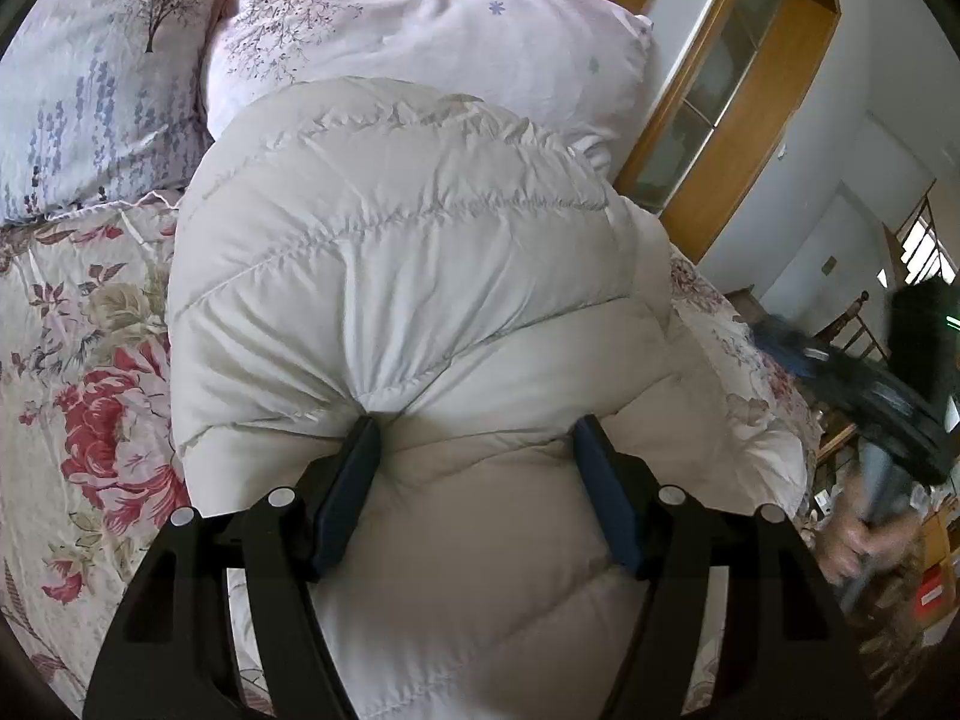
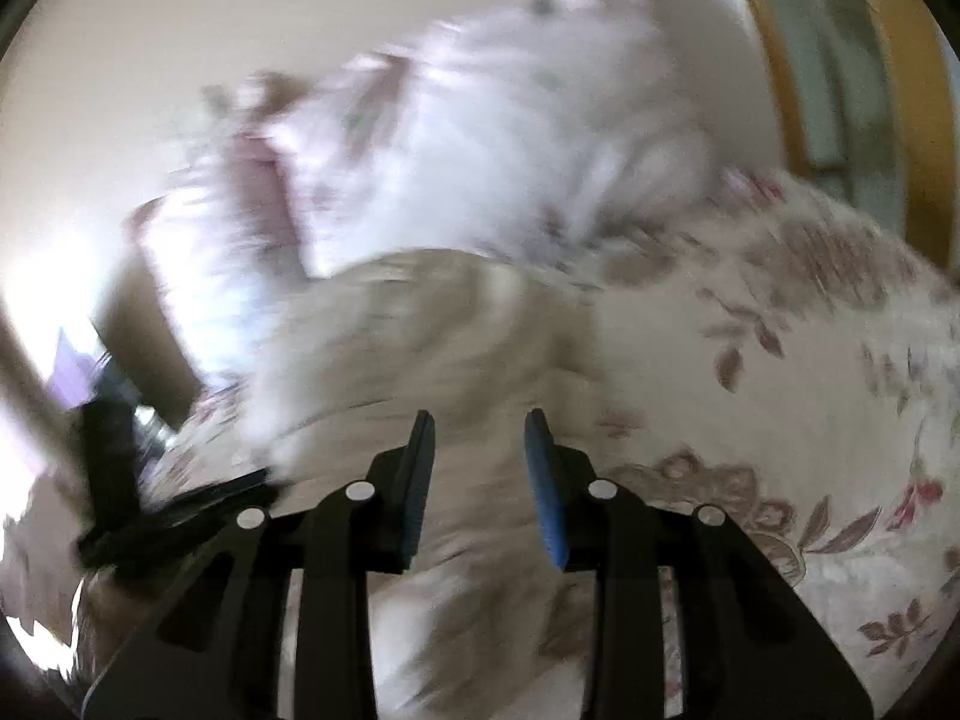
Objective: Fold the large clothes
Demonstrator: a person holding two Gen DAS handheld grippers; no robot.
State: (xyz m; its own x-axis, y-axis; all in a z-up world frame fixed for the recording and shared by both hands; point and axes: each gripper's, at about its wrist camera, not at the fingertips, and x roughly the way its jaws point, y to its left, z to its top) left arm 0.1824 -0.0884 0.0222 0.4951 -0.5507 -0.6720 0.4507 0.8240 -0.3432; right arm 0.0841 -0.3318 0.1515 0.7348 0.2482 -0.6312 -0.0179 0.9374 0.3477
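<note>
I see the floral bedspread (image 1: 90,372) filling the bed, and on it the white puffer jacket (image 1: 408,276) lies bunched in the middle. Beyond the jacket sit two printed pillows (image 1: 420,30). My left gripper (image 1: 477,438) is spread wide, its fingers pressing into the jacket's near edge. My right gripper (image 2: 480,426) is parted above the jacket (image 2: 432,324), the view blurred.

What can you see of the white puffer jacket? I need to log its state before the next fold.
The white puffer jacket is quilted, puffy, off-white fabric with stitched seams, bunched into a rounded mound on the floral bedspread, its far end against a pale printed pillow. The left gripper has open jaws pressed into it; the seams pucker at one finger. The right wrist view is too blurred for detail.
</note>
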